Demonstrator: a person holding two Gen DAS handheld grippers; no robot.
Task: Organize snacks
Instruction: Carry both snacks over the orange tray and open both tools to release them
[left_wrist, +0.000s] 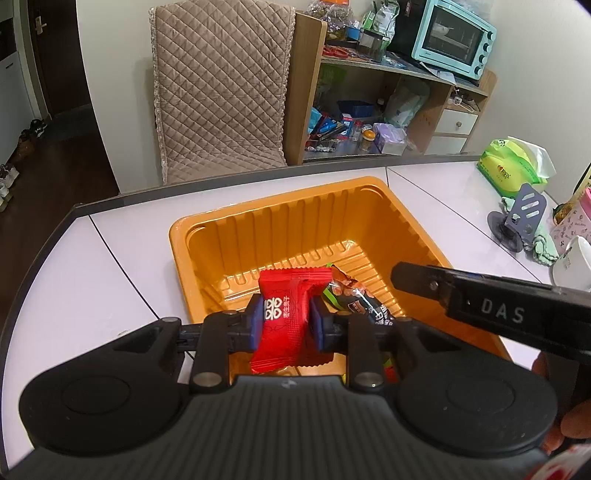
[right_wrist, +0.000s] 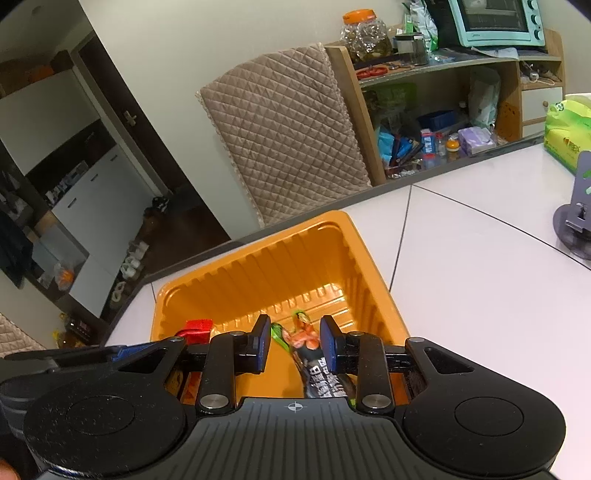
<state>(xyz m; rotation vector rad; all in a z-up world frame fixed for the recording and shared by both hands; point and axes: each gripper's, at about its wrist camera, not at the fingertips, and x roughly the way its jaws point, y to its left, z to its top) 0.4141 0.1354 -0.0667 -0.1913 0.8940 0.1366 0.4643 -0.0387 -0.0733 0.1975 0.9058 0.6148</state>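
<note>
- Left gripper (left_wrist: 286, 320): jaws narrow, blue pads clamped across the middle of a red snack packet (left_wrist: 286, 317). Packet hangs between the jaws over the orange tray (left_wrist: 207, 225), its crimped ends sticking out above and below the pads.
- Right gripper (right_wrist: 295, 341): jaws narrow. A dark snack packet (right_wrist: 314, 360) with a green and orange end lies in the gap between them; pads seem to flank it without pressing. Whether it is actually pinched I cannot tell.
- Judged handling, red packet: light, thin crinkly film, soft contents that give under the pads. Glossy film is probably slippery, so a mid-body grip like this one looks safer than the crimped edge. Not fragile to drop; could crush if squeezed hard.
- Judged handling, dark packet: longer, bar-like, likely stiffer along its length. Best taken across its narrow width near the middle.
- Writing: red packet carries a white double-happiness symbol with a short column of small white Chinese characters beside it, too small to read. Dark packet has large white Chinese characters, partly hidden by the jaws. The right gripper's finger, seen from the left wrist view, reads "DAS".
- Beyond the jaws, on the table (left_wrist: 118, 266): a green tissue pack (left_wrist: 511, 171), its label illegible.
</note>
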